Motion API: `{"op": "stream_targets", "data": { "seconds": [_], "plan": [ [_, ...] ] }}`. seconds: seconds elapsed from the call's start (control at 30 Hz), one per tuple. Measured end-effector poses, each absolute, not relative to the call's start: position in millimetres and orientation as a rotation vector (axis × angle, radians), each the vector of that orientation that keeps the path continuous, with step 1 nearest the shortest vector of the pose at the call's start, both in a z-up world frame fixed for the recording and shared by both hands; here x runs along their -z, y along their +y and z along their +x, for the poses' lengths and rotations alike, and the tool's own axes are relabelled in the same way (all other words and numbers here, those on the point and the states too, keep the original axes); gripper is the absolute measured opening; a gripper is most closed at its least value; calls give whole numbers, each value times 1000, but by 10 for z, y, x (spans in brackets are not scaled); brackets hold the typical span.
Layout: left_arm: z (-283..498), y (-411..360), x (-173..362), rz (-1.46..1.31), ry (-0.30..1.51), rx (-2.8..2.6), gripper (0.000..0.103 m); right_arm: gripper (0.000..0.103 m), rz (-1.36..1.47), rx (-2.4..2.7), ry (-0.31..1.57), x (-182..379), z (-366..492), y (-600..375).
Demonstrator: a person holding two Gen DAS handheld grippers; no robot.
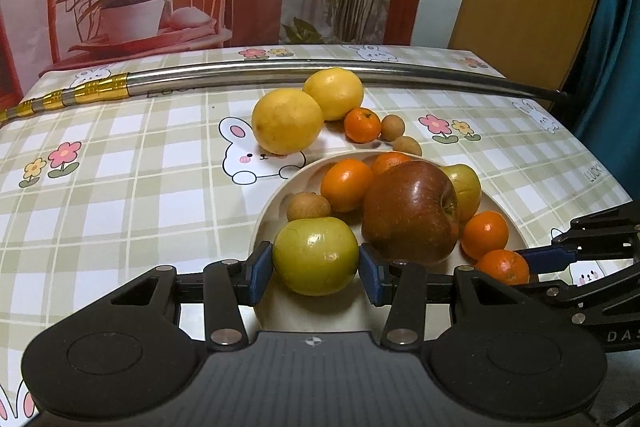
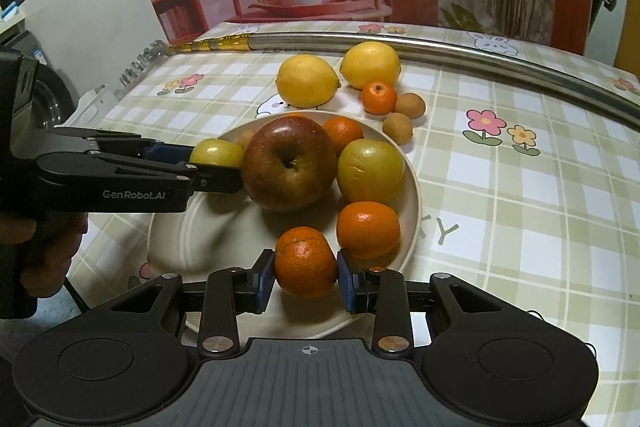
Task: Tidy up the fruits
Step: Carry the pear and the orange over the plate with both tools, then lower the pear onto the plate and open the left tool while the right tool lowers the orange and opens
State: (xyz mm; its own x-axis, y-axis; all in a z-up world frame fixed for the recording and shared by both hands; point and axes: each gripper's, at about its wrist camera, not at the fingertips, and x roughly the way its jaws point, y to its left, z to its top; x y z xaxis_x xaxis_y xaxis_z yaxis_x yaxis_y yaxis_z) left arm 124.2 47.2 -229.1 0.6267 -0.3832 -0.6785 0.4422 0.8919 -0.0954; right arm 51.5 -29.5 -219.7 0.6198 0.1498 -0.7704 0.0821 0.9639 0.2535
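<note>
Your left gripper (image 1: pixel 316 263) pinches a green apple (image 1: pixel 315 255) across its widest part, fingers pressed on both flanks, at the near rim of the cream plate (image 1: pixel 272 203). That apple looks firm, smooth and likely slippery, so grip it at the middle. Your right gripper (image 2: pixel 306 275) likewise pinches a mandarin (image 2: pixel 306 261) over the plate's near edge; it probably has soft skin, so squeeze gently.

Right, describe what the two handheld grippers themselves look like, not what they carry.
Both the left gripper and right gripper are matte black, with blue pads on the fingers, linkage bars with silver rivets, two round discs and a ribbed centre plate. White "GenRobot.AI" lettering marks the left one's side. No cables show.
</note>
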Motion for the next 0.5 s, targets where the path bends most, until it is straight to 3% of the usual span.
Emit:
{"op": "stream_targets", "data": {
  "seconds": [0.5],
  "plan": [
    [1247, 479, 2273, 71, 740, 465, 51, 31, 258, -29, 925, 2215, 535, -301]
  ]
}}
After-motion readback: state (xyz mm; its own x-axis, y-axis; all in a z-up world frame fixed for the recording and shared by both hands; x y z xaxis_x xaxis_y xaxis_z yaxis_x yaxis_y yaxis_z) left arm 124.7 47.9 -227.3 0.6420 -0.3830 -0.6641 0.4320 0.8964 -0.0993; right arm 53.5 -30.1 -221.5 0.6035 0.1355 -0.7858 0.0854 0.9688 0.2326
